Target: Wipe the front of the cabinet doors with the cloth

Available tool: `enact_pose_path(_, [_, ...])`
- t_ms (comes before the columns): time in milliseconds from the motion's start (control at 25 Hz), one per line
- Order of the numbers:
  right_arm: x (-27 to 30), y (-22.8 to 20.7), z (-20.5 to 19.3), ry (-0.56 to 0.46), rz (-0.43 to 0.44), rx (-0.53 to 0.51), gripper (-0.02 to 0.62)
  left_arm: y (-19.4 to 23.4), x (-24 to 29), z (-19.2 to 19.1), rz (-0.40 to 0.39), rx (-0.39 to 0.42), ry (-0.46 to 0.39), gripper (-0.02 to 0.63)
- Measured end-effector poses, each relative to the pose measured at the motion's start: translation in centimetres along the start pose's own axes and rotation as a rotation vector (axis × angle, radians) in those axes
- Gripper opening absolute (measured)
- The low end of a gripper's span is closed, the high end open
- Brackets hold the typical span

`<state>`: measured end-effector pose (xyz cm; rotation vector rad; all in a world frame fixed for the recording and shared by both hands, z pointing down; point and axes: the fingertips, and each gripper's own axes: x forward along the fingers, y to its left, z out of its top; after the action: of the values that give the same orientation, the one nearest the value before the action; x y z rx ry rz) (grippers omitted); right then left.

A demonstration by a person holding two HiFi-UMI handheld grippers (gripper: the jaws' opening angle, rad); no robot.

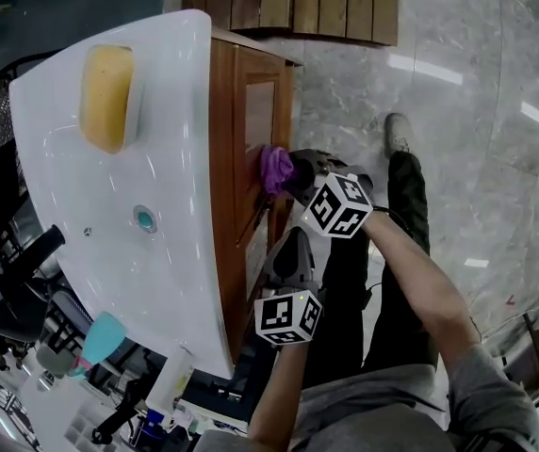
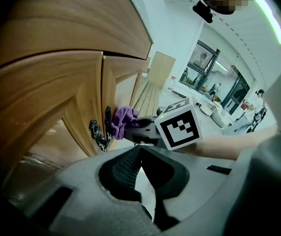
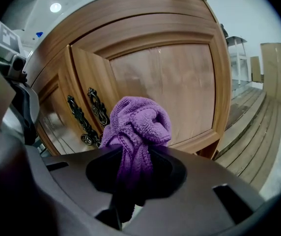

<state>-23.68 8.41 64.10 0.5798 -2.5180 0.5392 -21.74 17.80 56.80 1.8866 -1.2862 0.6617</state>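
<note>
Head view: saw the right gripper [image 1: 290, 173] clamped on the purple cloth [image 1: 273, 168], with the wad against the cabinet doors [image 1: 258, 111], and the left gripper [image 1: 286, 252] just beside it, nearer the body.

Left gripper view: found its jaws together on nothing, with the cloth ahead by the handles [image 2: 99, 132].

Right gripper view: found the door panel straight beyond the wad. Judged the right the nearer for wiping.

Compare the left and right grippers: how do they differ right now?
The right gripper is shut on the purple cloth; the left gripper is shut with nothing between its jaws. The right gripper holds the cloth up at the cabinet door, by the handles; the left gripper sits further back from that door. Each carries a marker cube.
</note>
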Motion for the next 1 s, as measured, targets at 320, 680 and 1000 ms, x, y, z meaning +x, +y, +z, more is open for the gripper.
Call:
enact_pose_path(320, [2.0,-0.9,-3.6,0.079,-0.033,0.037,0.078,0.1,1.6,-0.3,-0.024,0.02,0.013,0.008])
enact_pose_path(680, [3.6,-1.6,-7.1,0.198,-0.107,0.056,0.078,0.7,2.3,-0.6,-0.03,0.047,0.035,0.008])
enact_pose_path(1000, [1.2,-1.4,-7.6,0.13,-0.15,0.107,0.078,0.5,2.3,0.1,-0.027,0.048,0.027,0.008])
